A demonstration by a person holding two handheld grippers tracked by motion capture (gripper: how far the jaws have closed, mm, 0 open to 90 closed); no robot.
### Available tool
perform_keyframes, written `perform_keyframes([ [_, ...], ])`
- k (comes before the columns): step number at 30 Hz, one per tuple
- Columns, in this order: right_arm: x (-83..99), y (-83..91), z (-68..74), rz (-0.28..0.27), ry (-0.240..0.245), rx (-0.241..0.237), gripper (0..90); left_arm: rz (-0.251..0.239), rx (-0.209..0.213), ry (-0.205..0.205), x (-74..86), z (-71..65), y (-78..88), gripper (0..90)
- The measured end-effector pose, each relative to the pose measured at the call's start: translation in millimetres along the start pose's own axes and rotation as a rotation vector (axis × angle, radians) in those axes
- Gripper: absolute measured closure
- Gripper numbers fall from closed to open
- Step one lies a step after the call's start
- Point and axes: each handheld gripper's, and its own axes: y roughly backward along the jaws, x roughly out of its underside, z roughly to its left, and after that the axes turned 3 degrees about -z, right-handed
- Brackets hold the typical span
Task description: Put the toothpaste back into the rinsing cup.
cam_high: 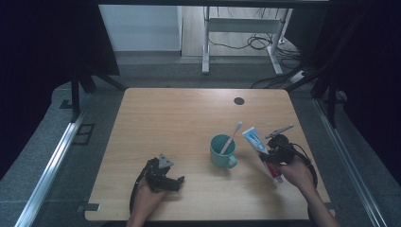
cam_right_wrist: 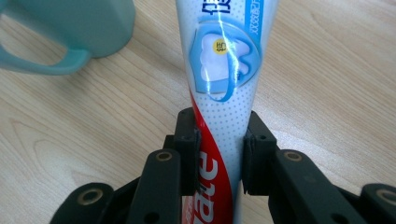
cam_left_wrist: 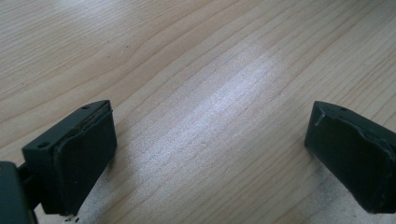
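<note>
My right gripper (cam_right_wrist: 219, 158) has its jaws clamped on the lower, red part of the toothpaste tube (cam_right_wrist: 223, 70), whose long axis runs straight out ahead of the jaws, flat end farthest away. The teal mug (cam_high: 221, 150), with the toothbrush (cam_high: 232, 136) standing in it, sits just to the left of the tube, so I judge the right hand is the one to work there. My left gripper (cam_left_wrist: 208, 154) rests wide open over bare table (cam_left_wrist: 187, 56), well apart from the mug.

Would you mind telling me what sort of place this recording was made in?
Probably a lab or workshop recording station, not a home: a bare wooden table ringed by dark curtains, metal rails along the grey floor, and loose cables under a desk frame behind.
</note>
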Motion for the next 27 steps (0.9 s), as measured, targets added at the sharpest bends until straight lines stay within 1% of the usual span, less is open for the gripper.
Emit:
perform_keyframes([
  [6, 7.2, 7.9, 1.6, -0.059, 0.004, -0.002, 71.6, -0.002, 0.0, 0.003, 0.0, -0.2, -0.1, 2.1],
  [10, 10.1, 12.6, 4.9, -0.097, 0.013, -0.005, 71.6, -0.003, 0.0, 0.003, 0.0, -0.2, -0.2, 2.1],
  [11, 10.5, 13.3, 5.6, -0.11, 0.021, -0.007, 71.6, -0.004, 0.0, 0.004, 0.1, -0.3, -0.3, 2.1],
  [20, 10.8, 20.1, 16.9, -0.197, 0.041, -0.024, 71.6, -0.004, 0.0, 0.004, 0.1, -0.3, -0.3, 2.1],
  [24, 9.1, 24.9, 21.9, -0.238, 0.06, -0.041, 71.6, -0.004, -0.001, 0.003, 0.1, -0.2, -0.3, 2.1],
  [27, 7.4, 29.3, 25.3, -0.266, 0.064, -0.05, 71.6, -0.004, 0.0, -0.004, 0.0, 0.3, -0.3, 2.1],
])
